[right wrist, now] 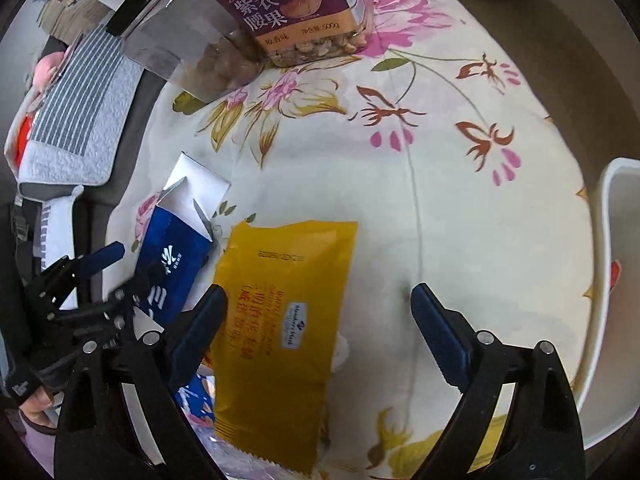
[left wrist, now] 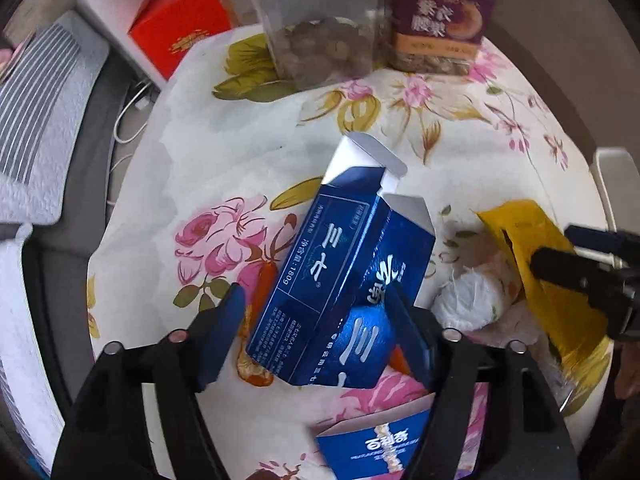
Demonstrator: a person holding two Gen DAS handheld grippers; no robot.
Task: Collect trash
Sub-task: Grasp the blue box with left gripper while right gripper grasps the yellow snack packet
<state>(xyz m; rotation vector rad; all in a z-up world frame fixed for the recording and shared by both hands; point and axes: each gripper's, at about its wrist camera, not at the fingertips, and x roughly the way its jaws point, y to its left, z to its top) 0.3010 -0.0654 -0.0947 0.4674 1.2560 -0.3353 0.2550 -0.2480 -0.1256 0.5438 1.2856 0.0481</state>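
Note:
A dark blue carton [left wrist: 340,276] with open white flaps lies on the flowered tablecloth [left wrist: 248,152]. My left gripper [left wrist: 320,312] is open with its jaws on either side of the carton's lower half; I cannot tell if they touch it. The carton also shows in the right wrist view [right wrist: 172,256] with the left gripper [right wrist: 116,268] around it. A yellow snack wrapper [right wrist: 280,320] lies flat between the fingers of my open right gripper [right wrist: 320,312]. In the left wrist view the wrapper [left wrist: 532,248] sits by the right gripper [left wrist: 572,252]. A crumpled white tissue [left wrist: 472,296] lies beside it.
A purple-labelled nut jar [right wrist: 296,8] and a clear jar [left wrist: 320,44] stand at the table's far edge. A red box [left wrist: 180,28] sits far left. Another blue-and-white box [left wrist: 380,444] lies near me. A white bin [right wrist: 616,280] stands off the table's right edge. A striped cushion [right wrist: 76,112] is left.

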